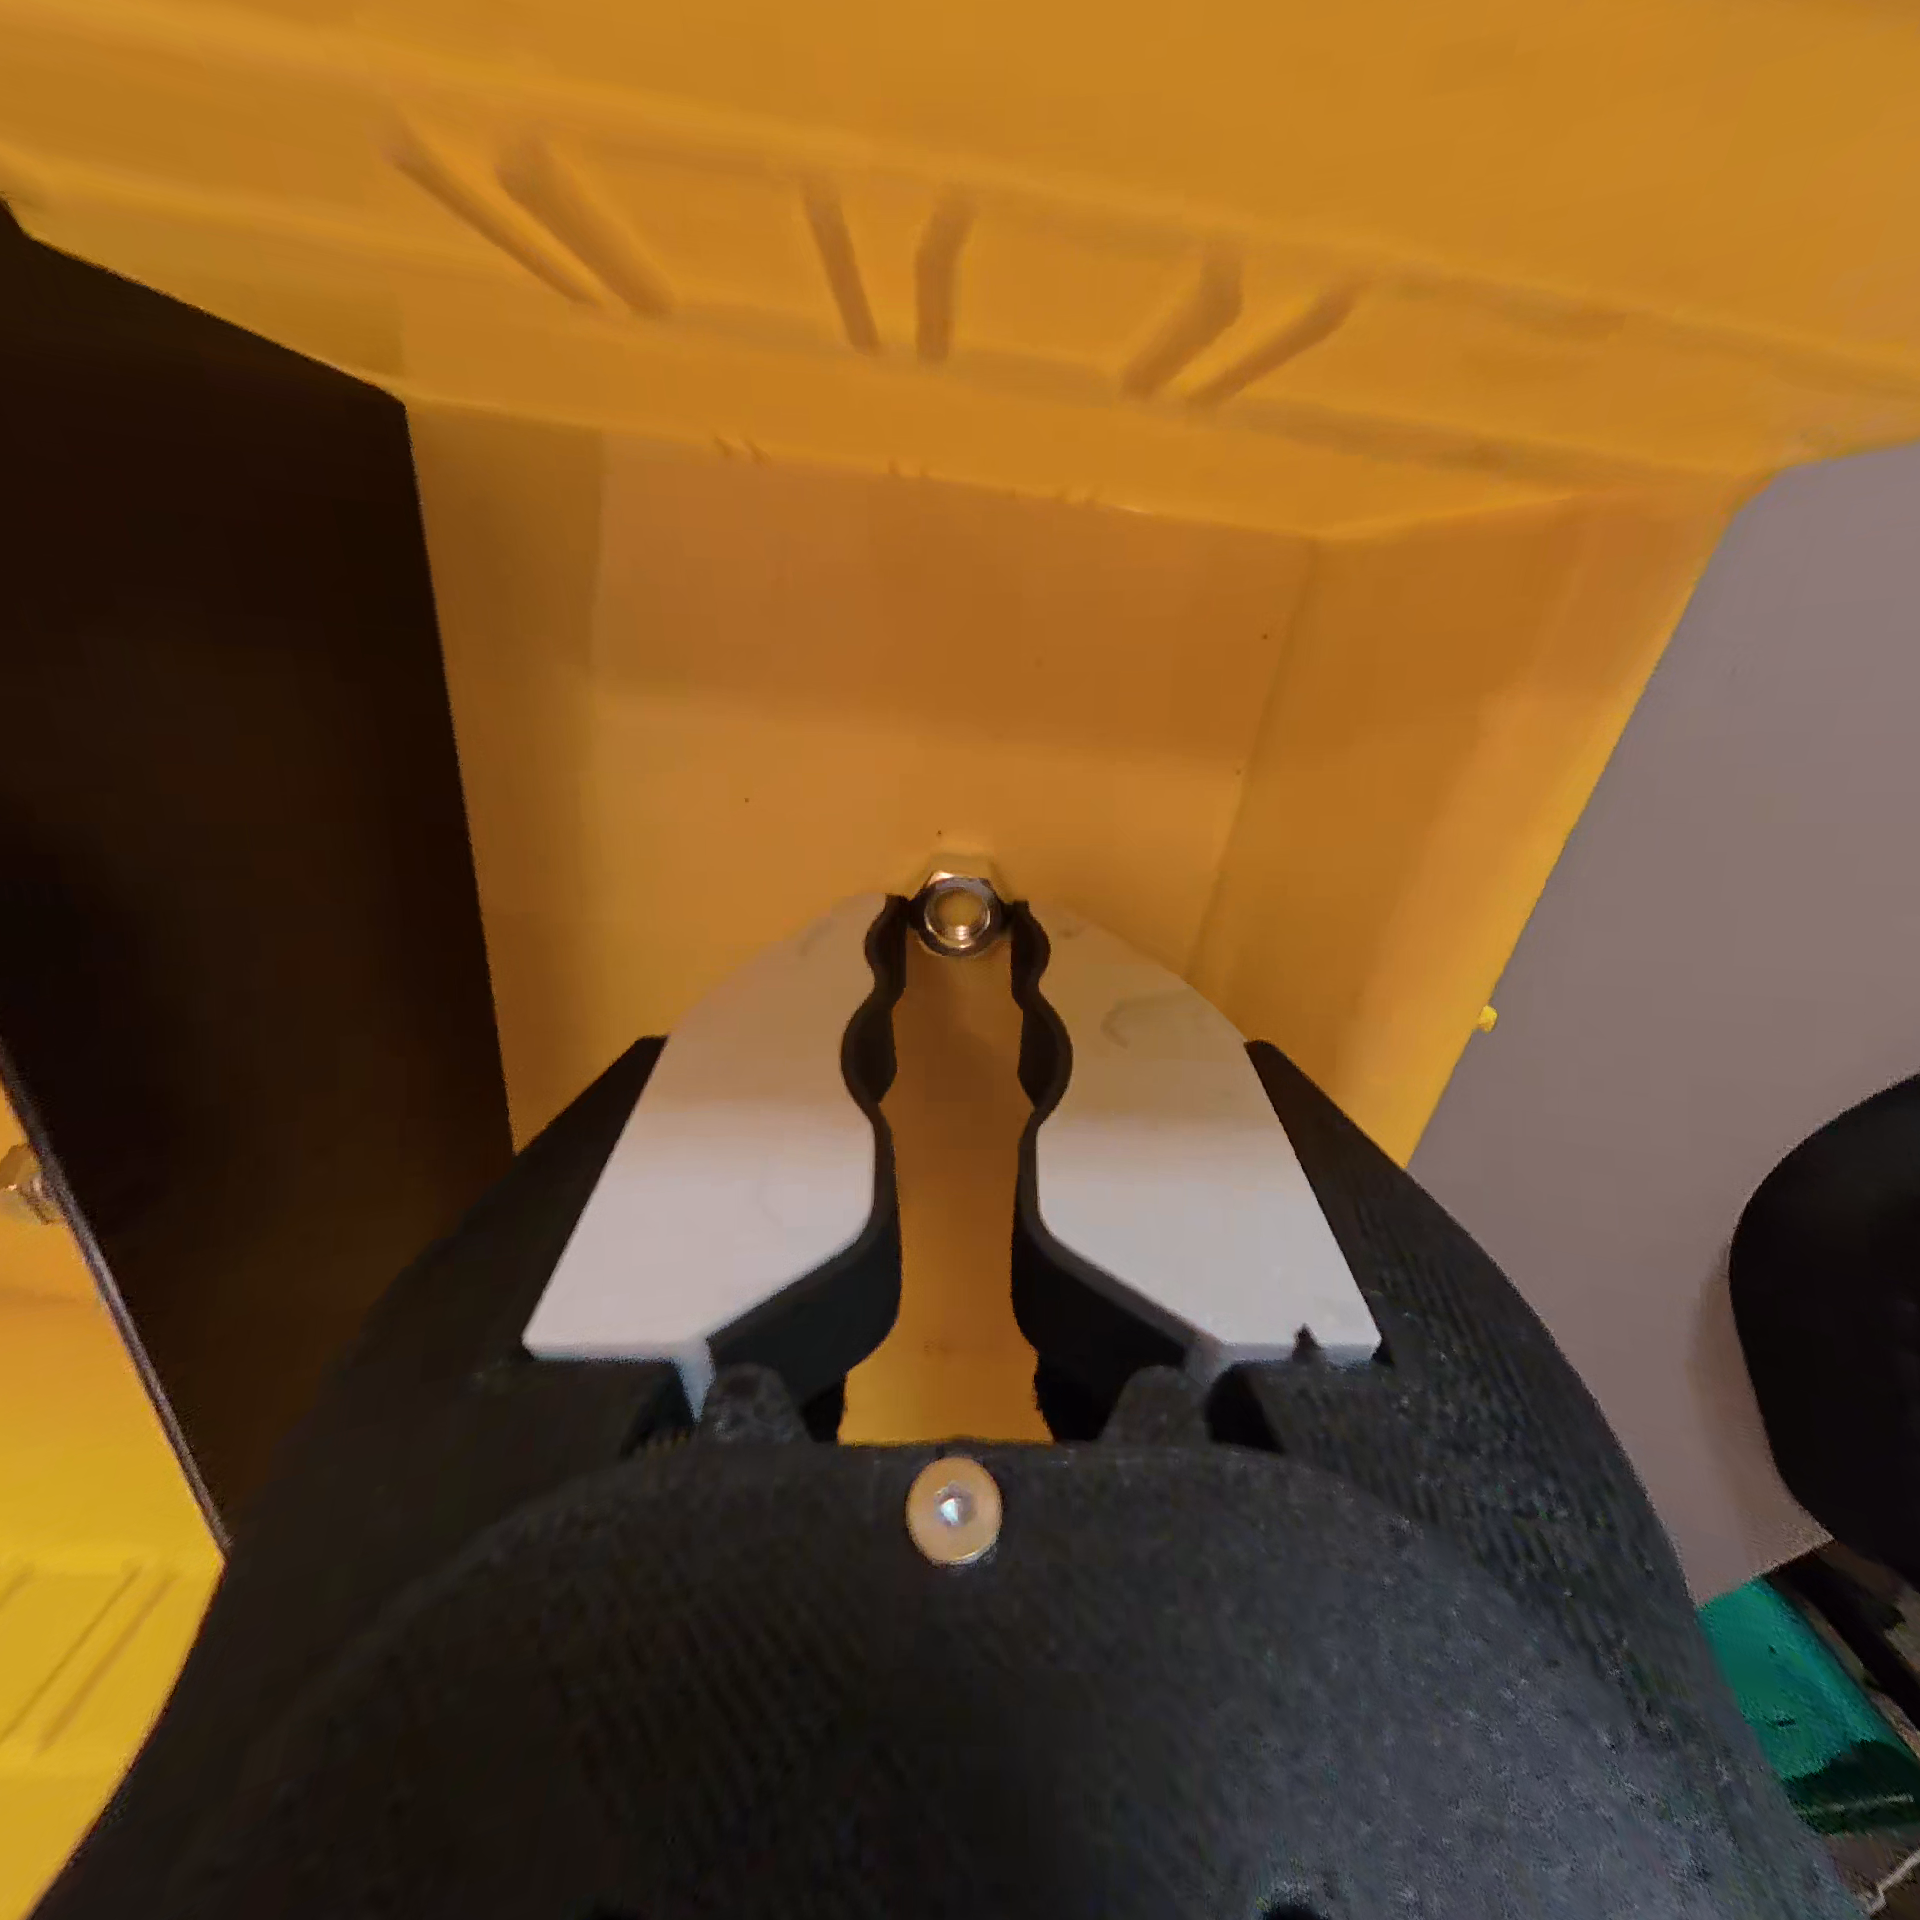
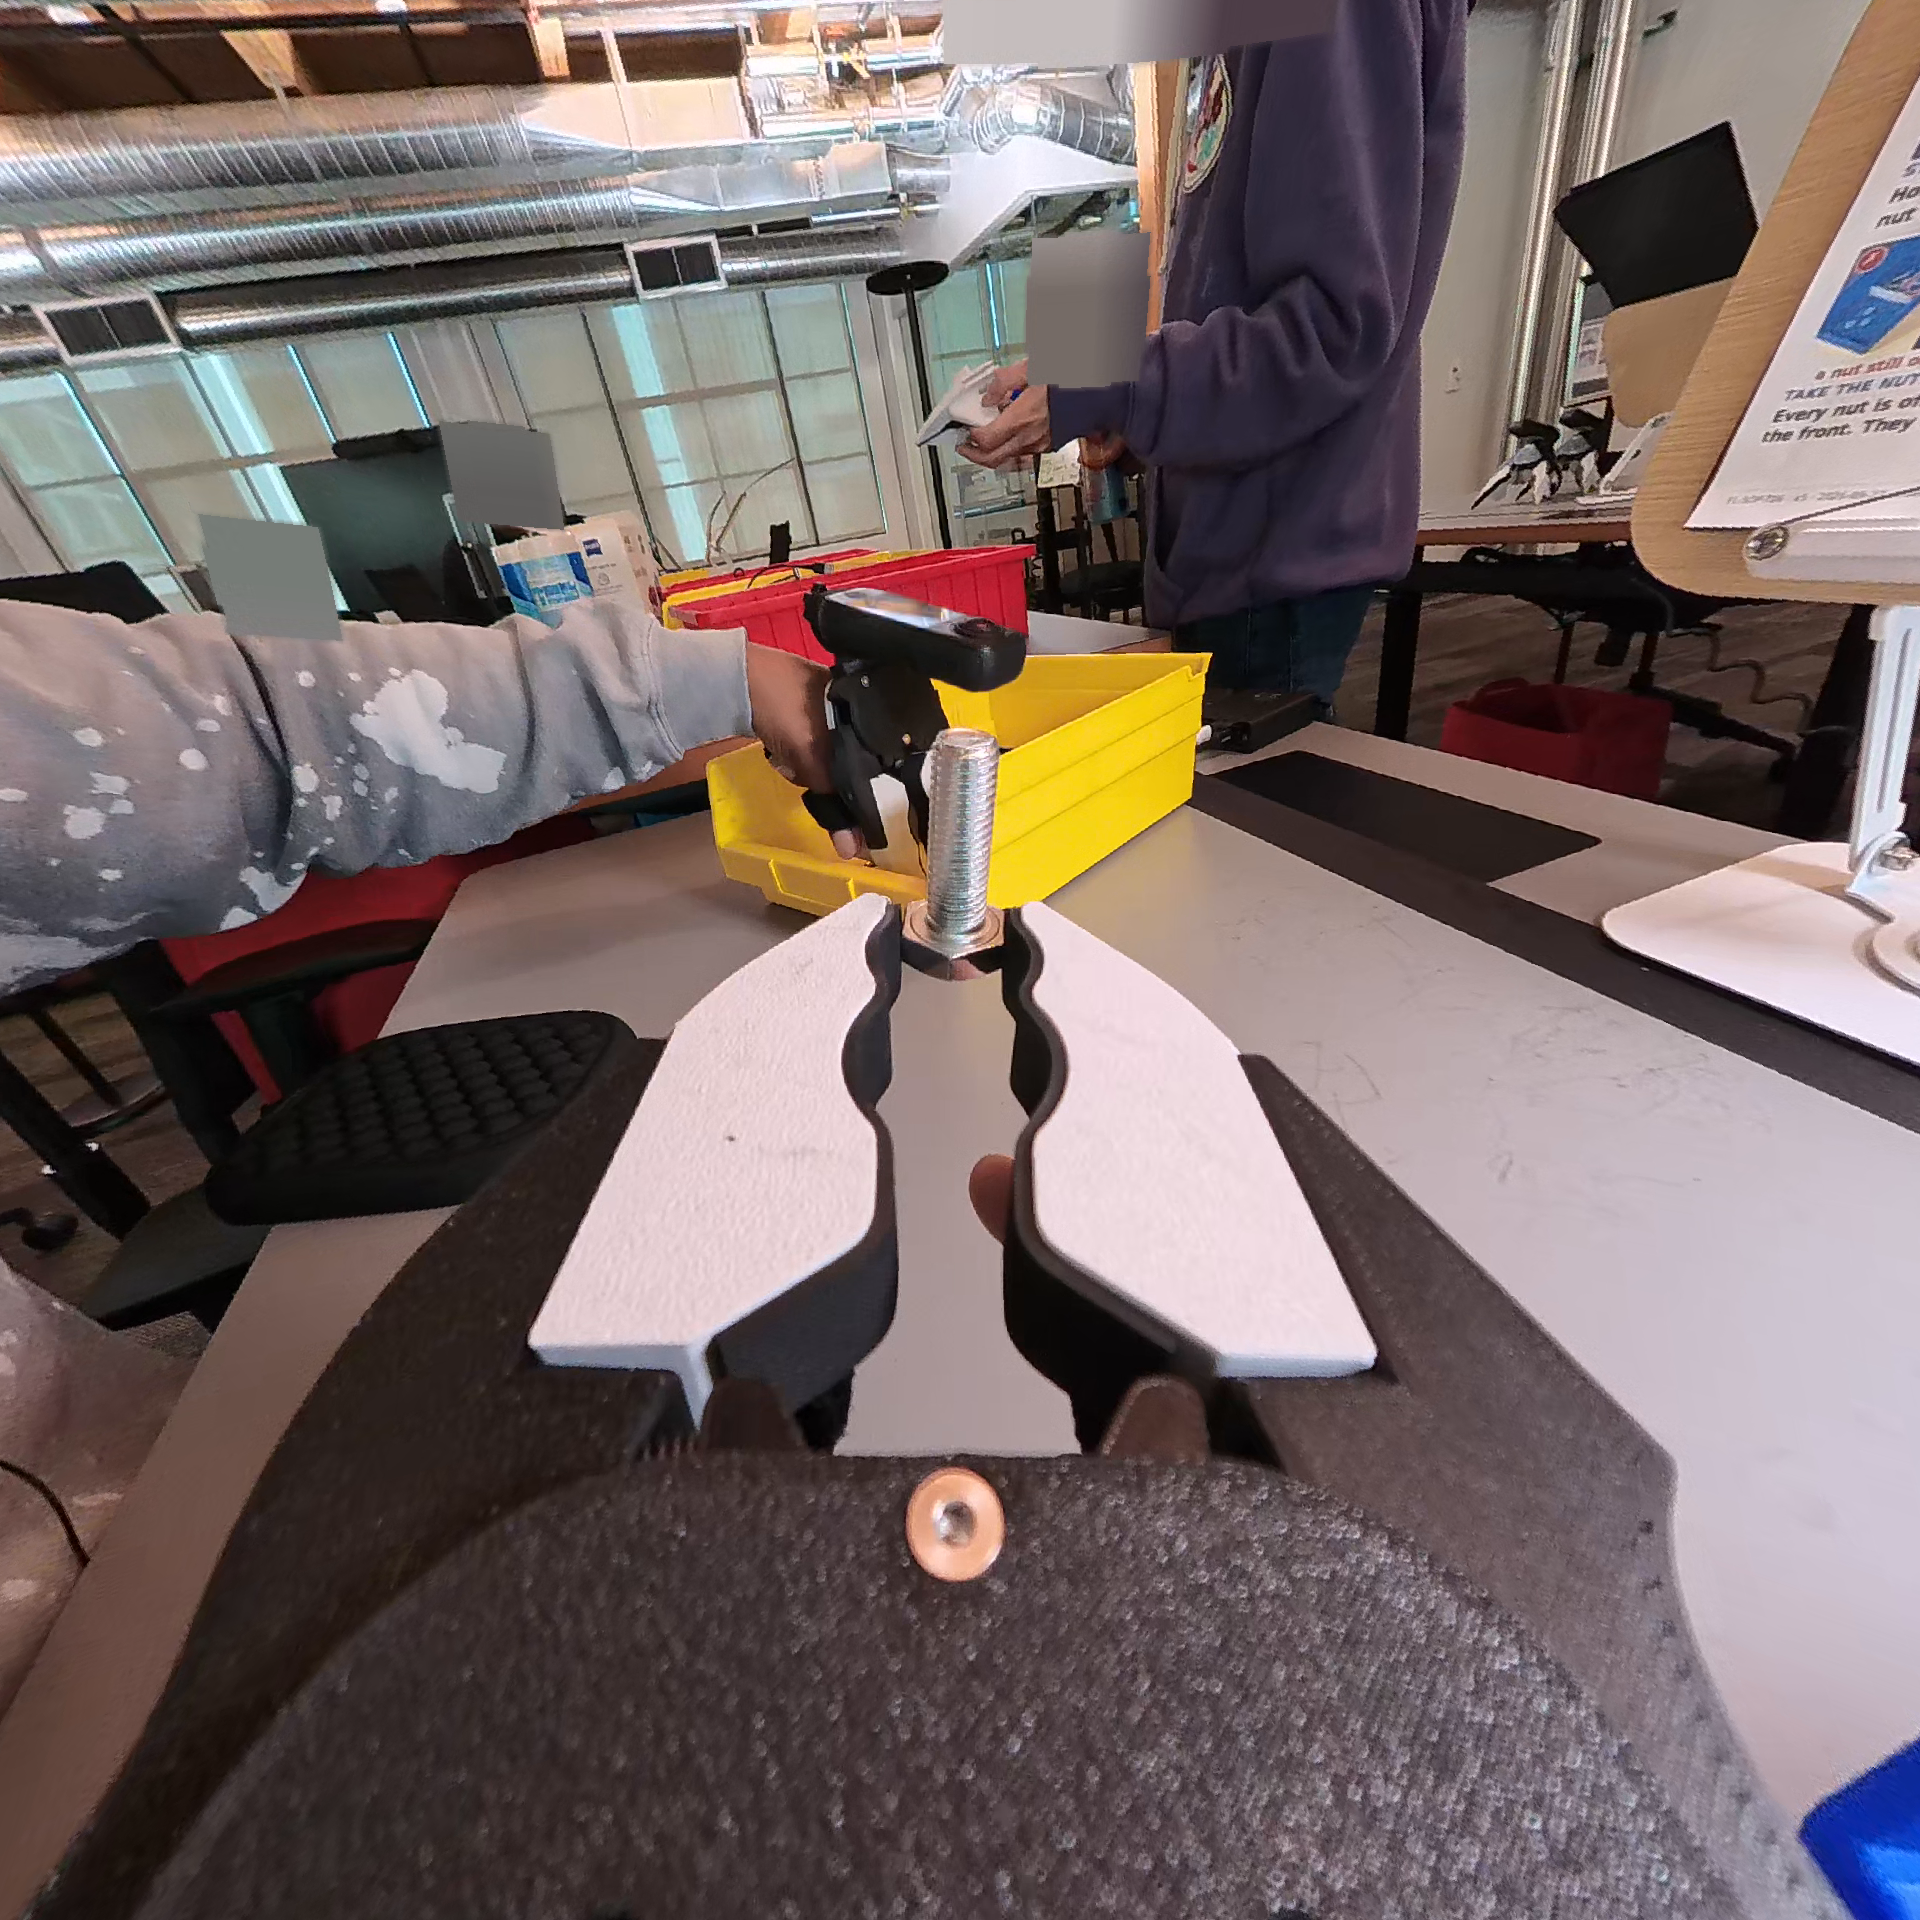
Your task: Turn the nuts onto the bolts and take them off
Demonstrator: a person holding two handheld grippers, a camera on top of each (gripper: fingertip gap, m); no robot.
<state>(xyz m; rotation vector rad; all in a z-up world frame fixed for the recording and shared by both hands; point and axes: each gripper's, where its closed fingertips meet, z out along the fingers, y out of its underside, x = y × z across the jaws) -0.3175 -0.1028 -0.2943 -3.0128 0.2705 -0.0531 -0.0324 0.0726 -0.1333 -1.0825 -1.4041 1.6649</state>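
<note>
Bolt (image 2: 960,831) stands upright with its thread pointing up, its hex head pinched between the fingertips of the right hand-held gripper (image 2: 954,951), just above the grey tabletop (image 2: 1455,1039). The left hand-held gripper (image 1: 954,920) is deep inside a yellow bin (image 1: 935,675), its jaws almost closed around a small silver nut (image 1: 954,916) at the tips; whether they press it I cannot tell. A second yellow bin (image 2: 1091,769) sits behind the bolt on the tabletop.
</note>
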